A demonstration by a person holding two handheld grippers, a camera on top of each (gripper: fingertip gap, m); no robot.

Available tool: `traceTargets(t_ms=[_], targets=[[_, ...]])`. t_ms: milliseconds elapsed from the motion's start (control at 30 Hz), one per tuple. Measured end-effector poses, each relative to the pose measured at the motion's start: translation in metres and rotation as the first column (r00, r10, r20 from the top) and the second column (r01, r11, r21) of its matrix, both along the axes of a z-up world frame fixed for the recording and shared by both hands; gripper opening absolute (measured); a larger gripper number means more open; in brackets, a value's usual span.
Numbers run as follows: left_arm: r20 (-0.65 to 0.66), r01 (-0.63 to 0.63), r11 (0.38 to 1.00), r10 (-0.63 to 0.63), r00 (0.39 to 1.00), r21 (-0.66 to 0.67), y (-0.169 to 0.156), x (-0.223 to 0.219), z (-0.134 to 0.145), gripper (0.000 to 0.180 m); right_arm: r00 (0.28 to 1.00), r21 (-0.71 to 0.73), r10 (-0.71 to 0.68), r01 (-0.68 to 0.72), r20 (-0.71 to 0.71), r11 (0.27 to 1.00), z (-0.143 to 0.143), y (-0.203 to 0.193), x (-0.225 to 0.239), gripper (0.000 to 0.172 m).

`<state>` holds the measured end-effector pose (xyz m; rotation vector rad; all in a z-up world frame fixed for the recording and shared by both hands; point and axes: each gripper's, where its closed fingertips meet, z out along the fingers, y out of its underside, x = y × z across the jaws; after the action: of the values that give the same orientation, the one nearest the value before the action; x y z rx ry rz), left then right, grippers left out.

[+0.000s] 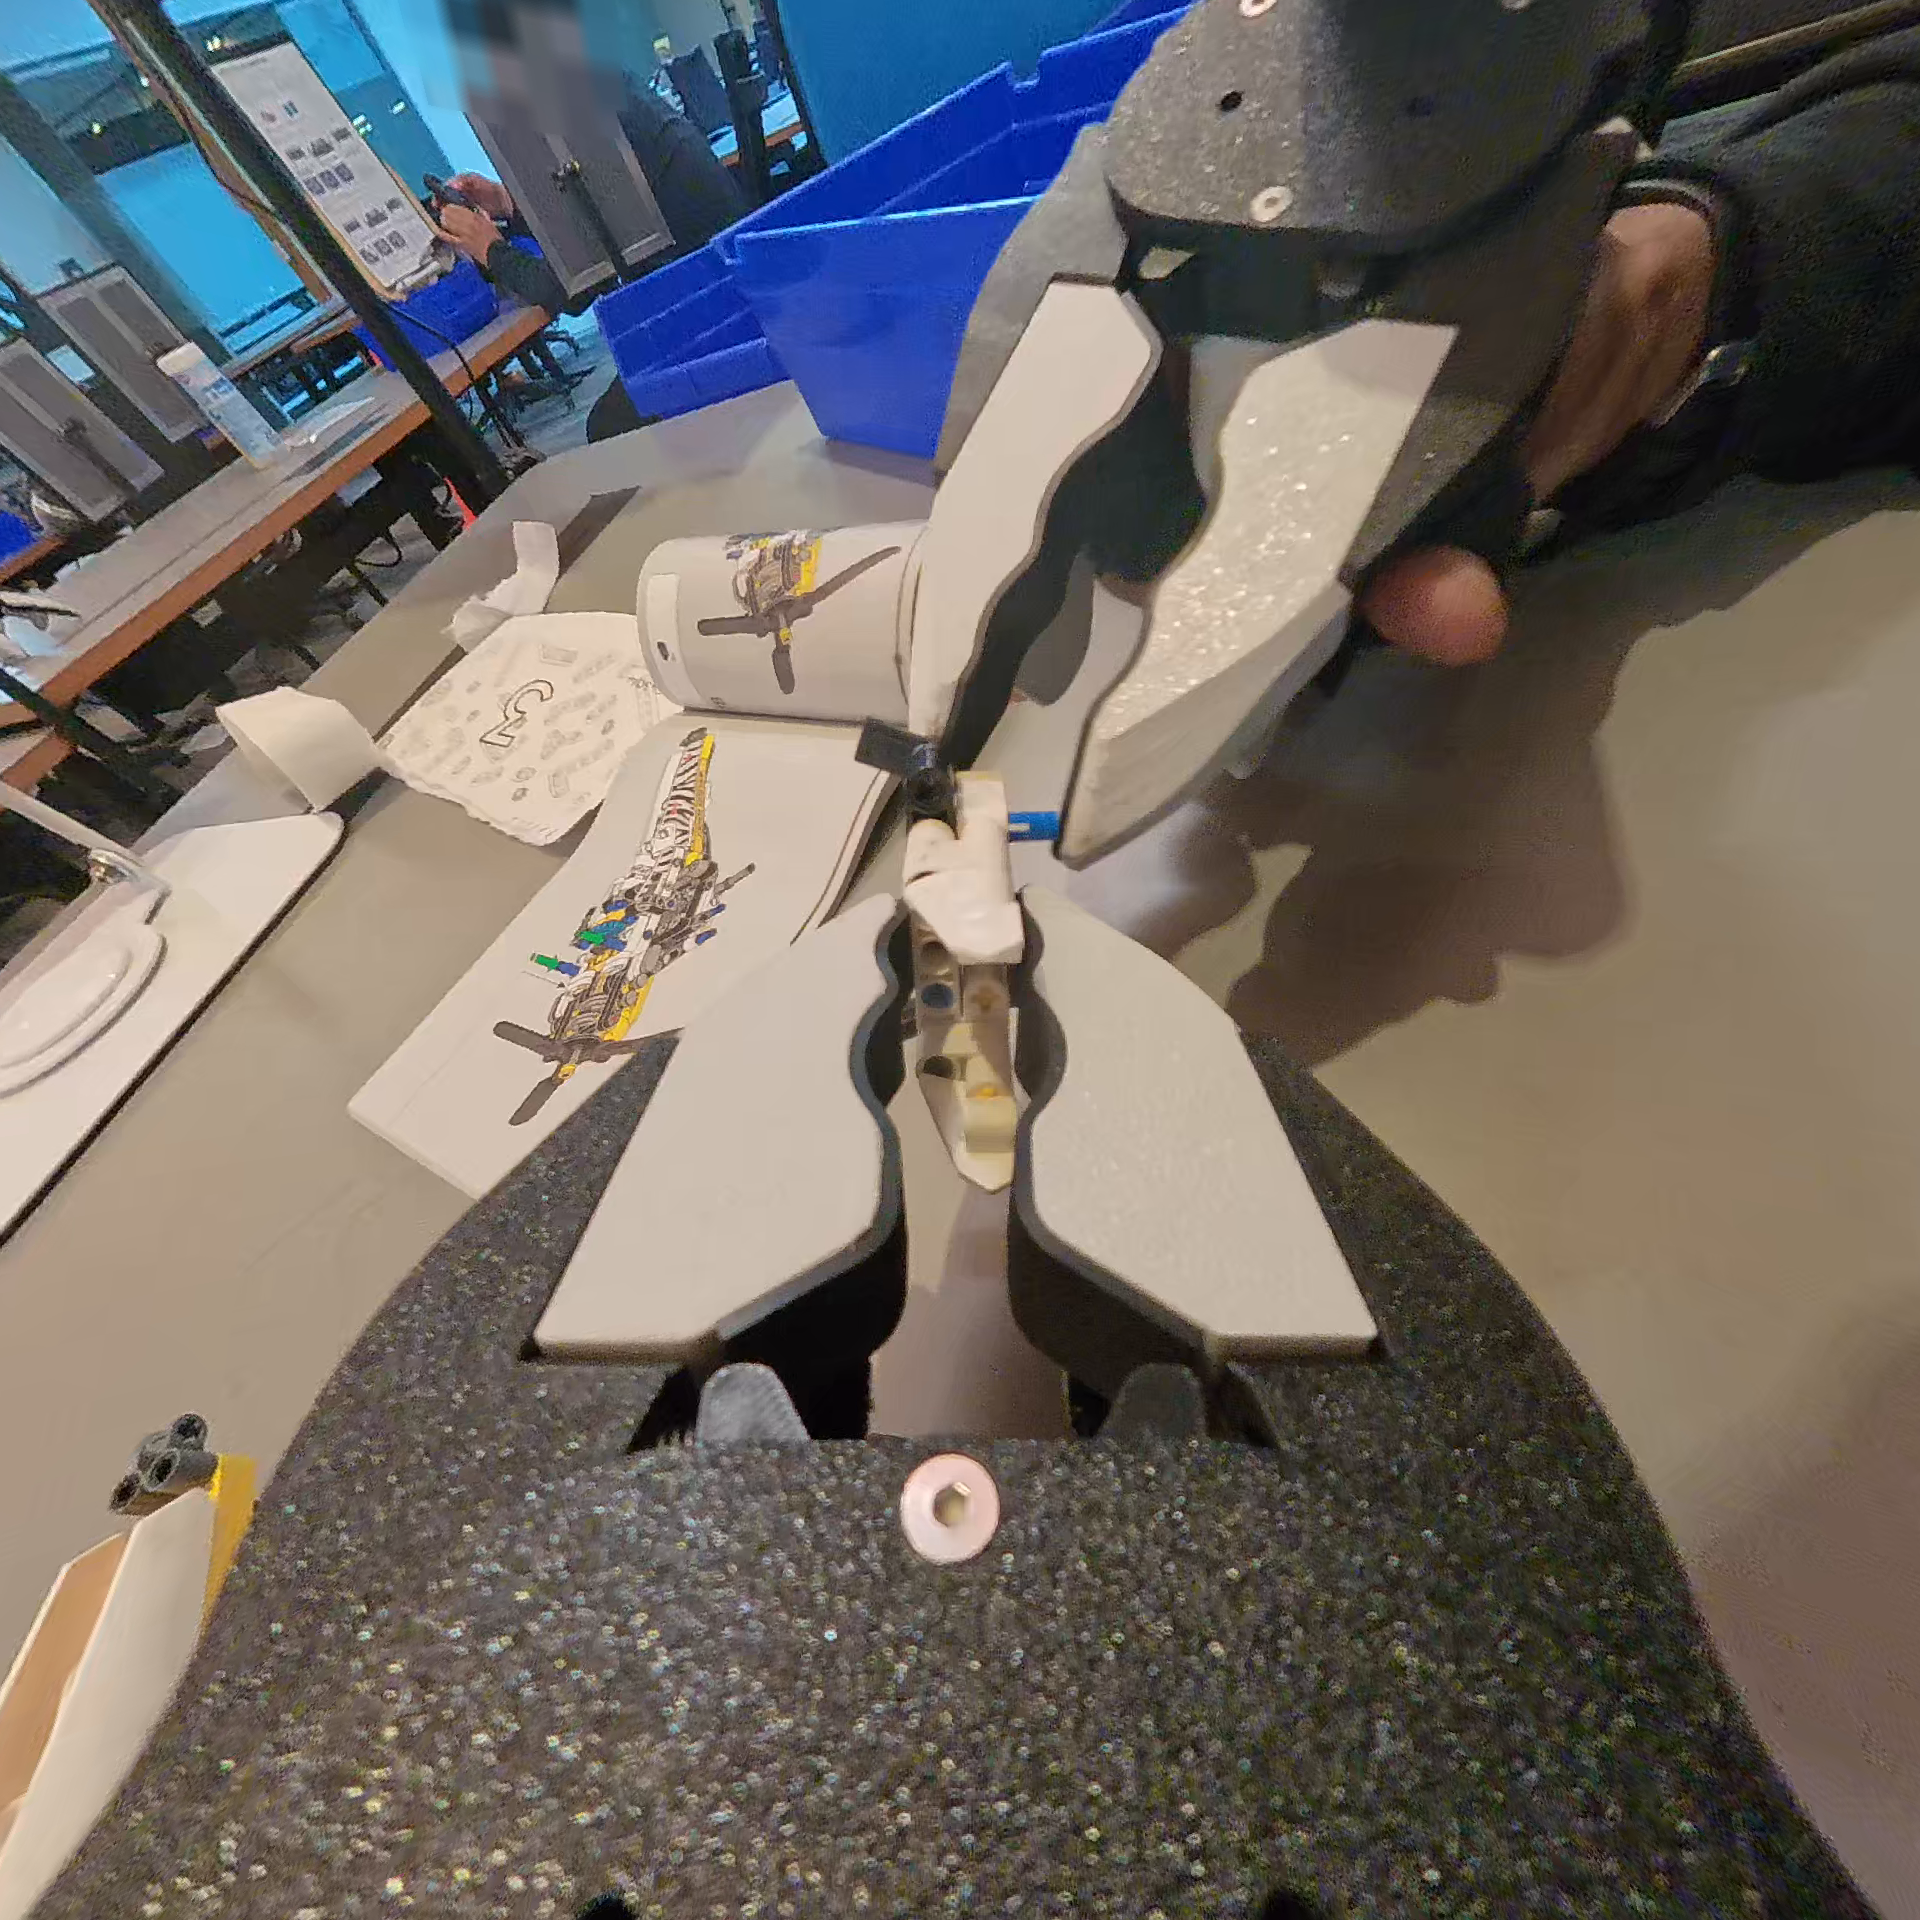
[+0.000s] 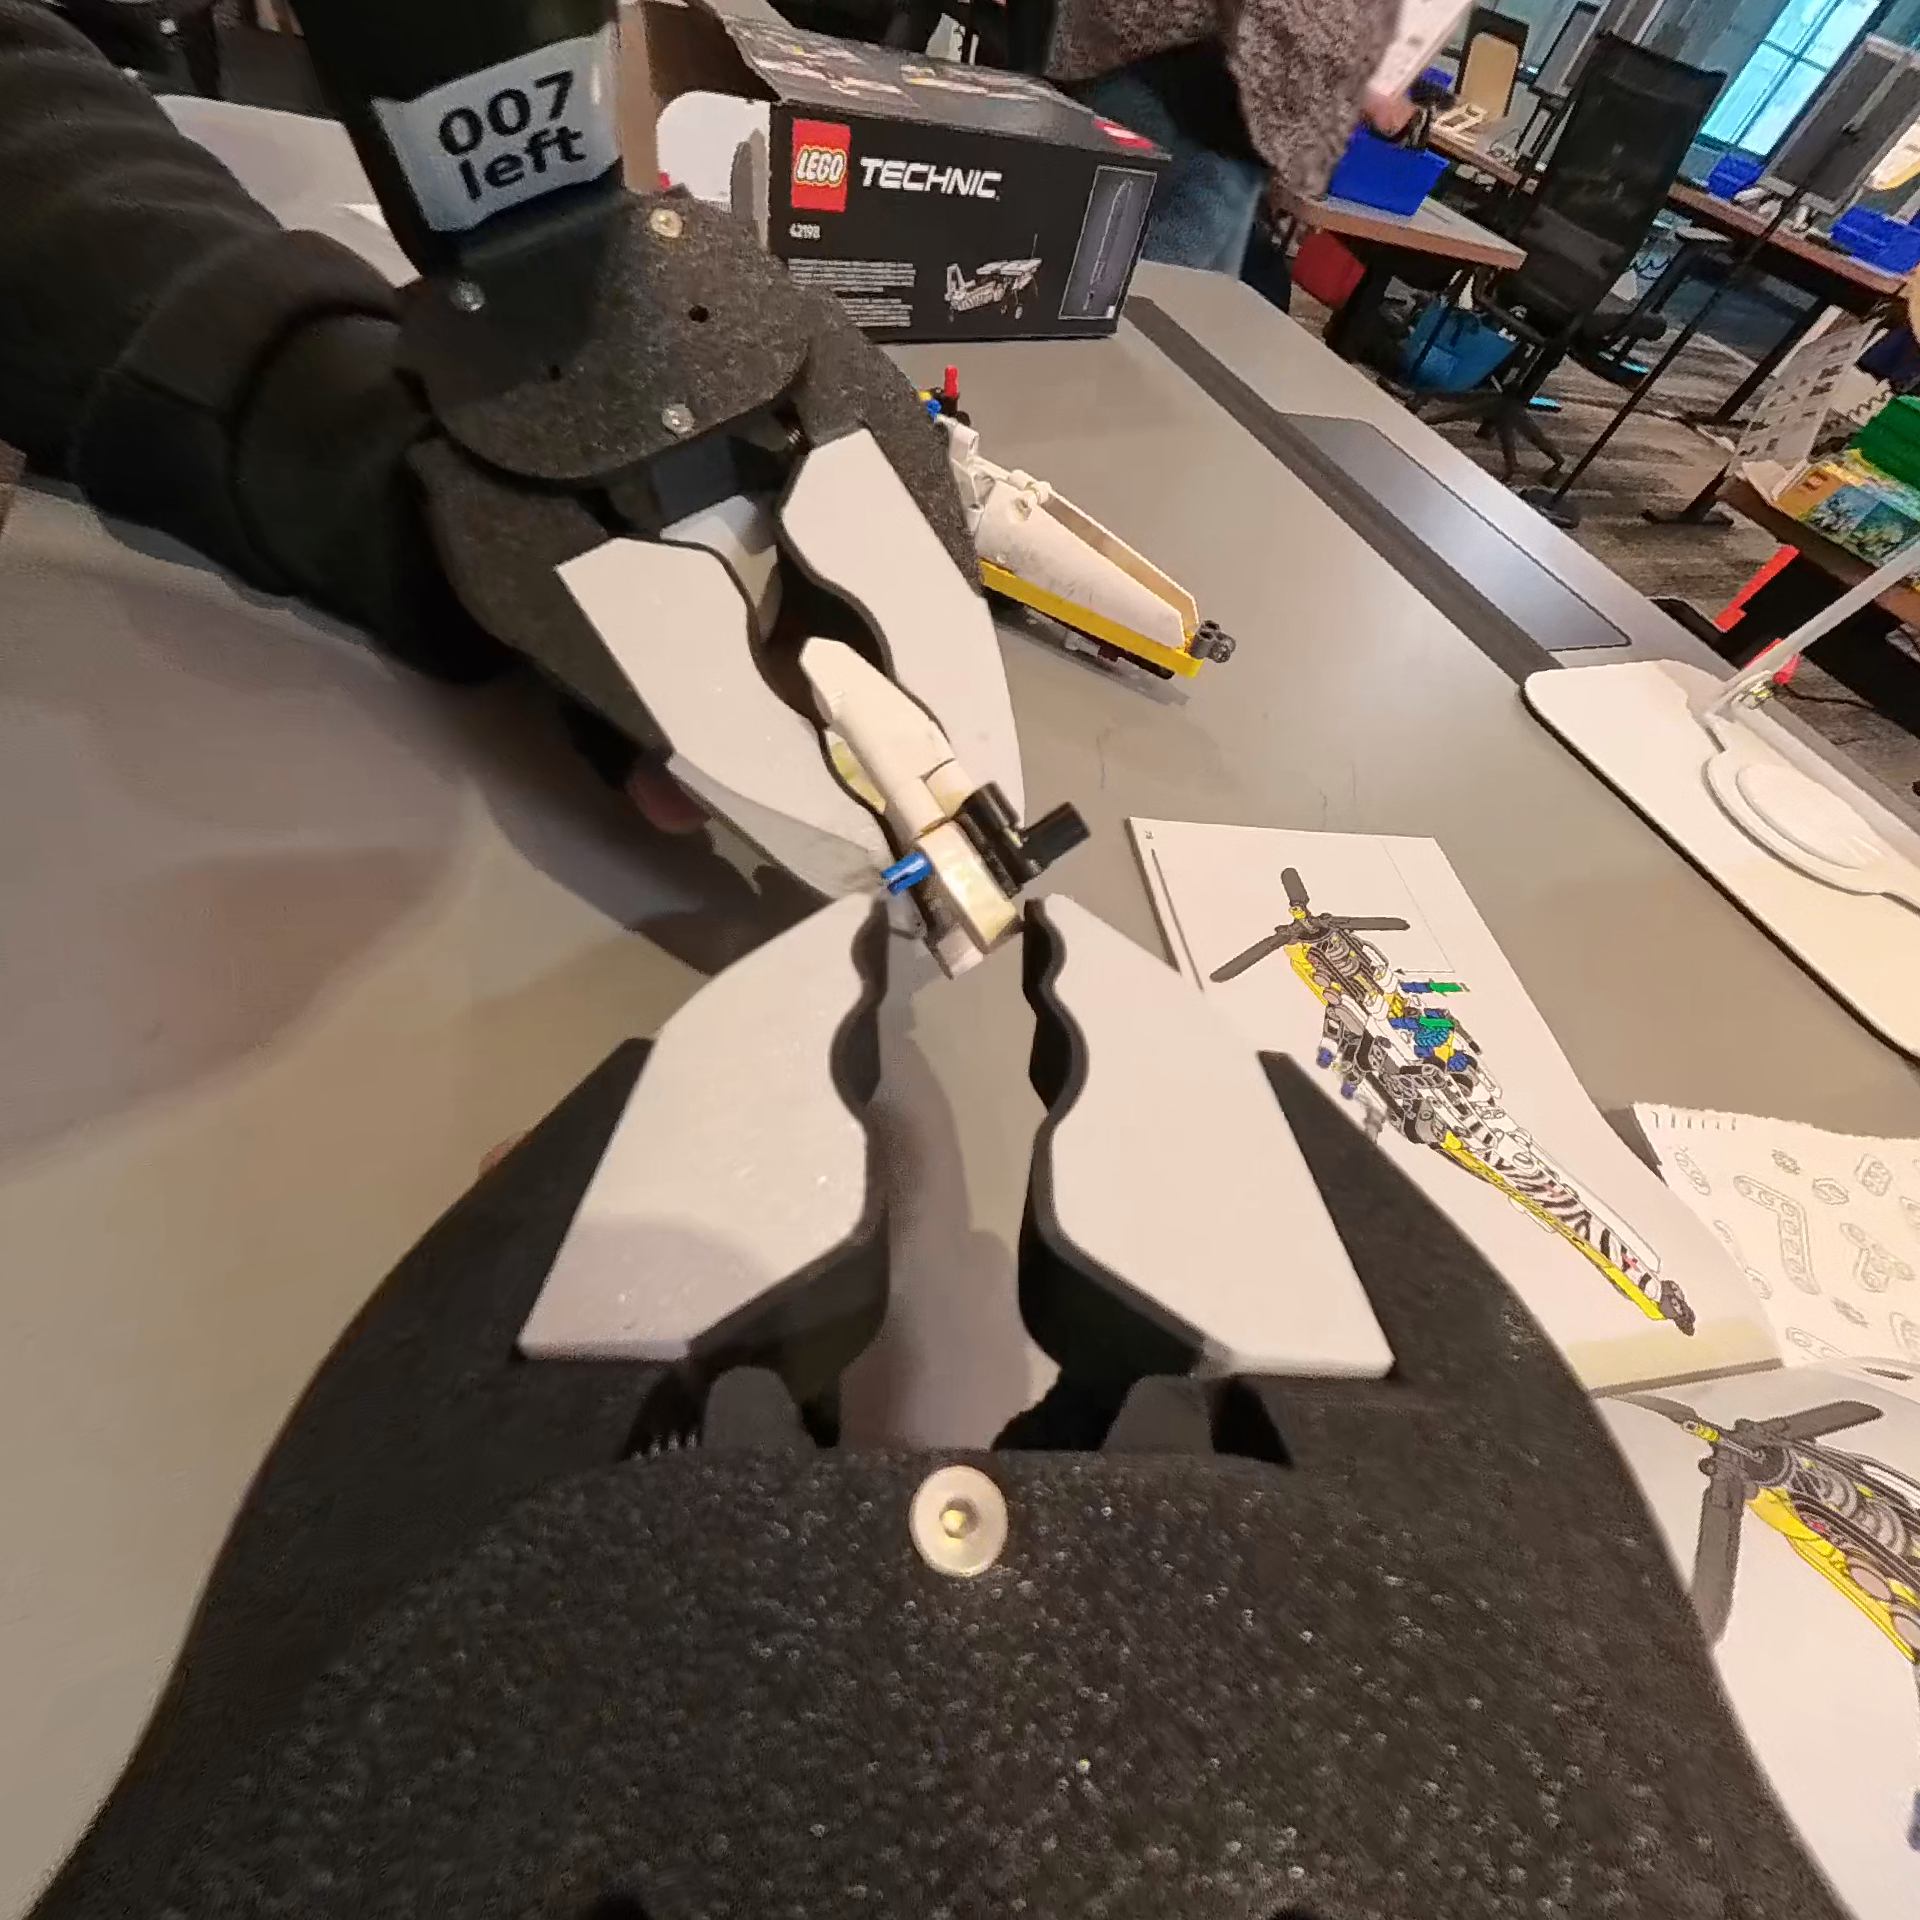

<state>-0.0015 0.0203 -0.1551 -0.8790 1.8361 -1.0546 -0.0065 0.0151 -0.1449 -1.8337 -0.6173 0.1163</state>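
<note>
Grey is the wide table [image 2: 1299,540] on which everything lies, and both hand-held grippers hang above its middle. On this table, beyond the grippers, stands a black box [image 2: 935,208] with its lid open, and nearer lies an open instruction booklet [image 1: 665,914] with a drawing of a propeller plane; it lies to the left of the left gripper and to the right of the right one. A white and yellow partly built model [image 2: 1081,571] rests on the table behind the left gripper, well apart from it, and blue bins [image 1: 862,281] stand at the far side. The left gripper [image 1: 961,997] is clenched on a small white brick assembly [image 1: 971,1039], which stands between its two pads; both pads press on its sides, and the front end of the piece sticks out past the fingertips. At this front end there are a black connector [image 1: 894,753] on one side and a short blue pin [image 1: 1034,826] on the other. The right gripper [image 2: 951,935] comes from the opposite direction with its jaws apart; the tip of the assembly reaches just between its fingertips, but whether they press on it I cannot tell.
</note>
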Motion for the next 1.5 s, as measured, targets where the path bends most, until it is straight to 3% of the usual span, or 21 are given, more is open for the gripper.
traceTargets(t_ms=[633, 1033, 1067, 1133, 1400, 1500], targets=[[-0.007, -0.035, 0.993, 0.036, 0.999, 0.113, -0.004, 0.001, -0.01, 0.019, 1.0, -0.115, -0.013, 0.013, 0.003, 0.993, -0.013, -0.001, 0.0, 0.023], [-0.053, -0.02, 1.0, 0.019, 0.998, -0.008, -0.002, 0.001, -0.006, 0.02, 0.996, -0.094, -0.091, 0.091, 0.003, 0.991, -0.008, 0.001, -0.001, 0.021], [-0.057, -0.019, 1.0, 0.018, 0.998, -0.009, -0.002, 0.001, -0.006, 0.021, 0.997, -0.094, -0.083, 0.083, 0.0, 0.992, -0.008, 0.001, -0.001, 0.01], [-0.057, 0.001, 1.0, -0.001, 0.998, -0.007, -0.003, 0.0, -0.006, 0.022, 0.998, -0.109, -0.065, 0.061, -0.028, 0.992, -0.009, -0.001, -0.003, 0.01], [-0.082, 0.008, 1.0, -0.009, 0.997, -0.01, -0.002, -0.001, -0.009, 0.021, 0.994, -0.086, -0.027, 0.018, -0.103, 0.996, -0.009, 0.002, -0.003, 0.013], [-0.086, -0.009, 1.0, 0.008, 0.996, -0.02, 0.001, 0.001, -0.009, 0.02, 0.994, -0.072, -0.016, 0.008, -0.108, 0.997, -0.007, 0.002, -0.007, 0.025]])
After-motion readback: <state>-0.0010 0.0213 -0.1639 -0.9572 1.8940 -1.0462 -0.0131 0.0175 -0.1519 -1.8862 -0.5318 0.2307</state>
